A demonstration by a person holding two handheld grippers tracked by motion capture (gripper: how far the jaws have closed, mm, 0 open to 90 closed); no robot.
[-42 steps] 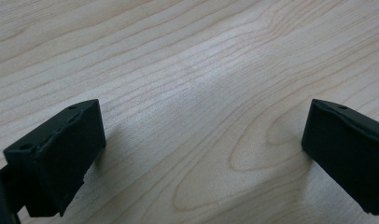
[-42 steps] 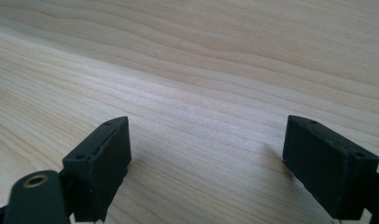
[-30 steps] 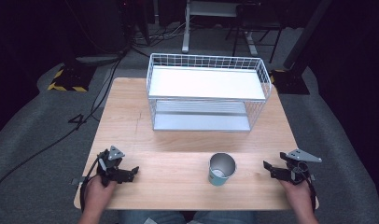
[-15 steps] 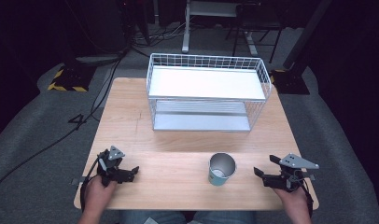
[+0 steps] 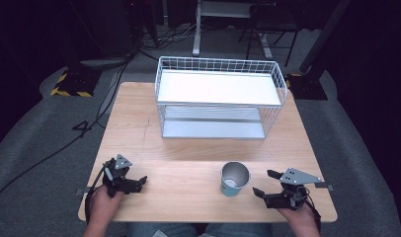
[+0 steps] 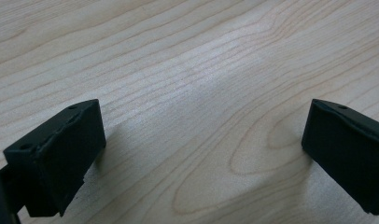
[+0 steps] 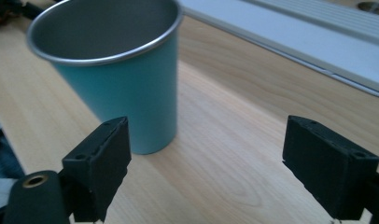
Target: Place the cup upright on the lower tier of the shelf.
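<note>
While wide open, R tongs [image 5: 264, 183] near teal cup [image 5: 234, 179] — upright, untouched

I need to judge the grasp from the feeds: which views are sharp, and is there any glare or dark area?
High view: table evenly lit, surroundings nearly black, white rack shelf bright and washed out. Right gripper view: teal cup fairly sharp, its rim slightly soft. Left gripper view: wood grain sharp, soft jaw shadows, no glare.

— What sort of place is this?
— A lab or studio: a lone wooden table [image 5: 139, 123] stands on grey carpet [image 5: 35, 143] in a darkened room.
— What else points to that?
— Cables [image 5: 102, 106] trail over the floor, and hazard-striped tape [image 5: 70, 91] marks a stand's base.
</note>
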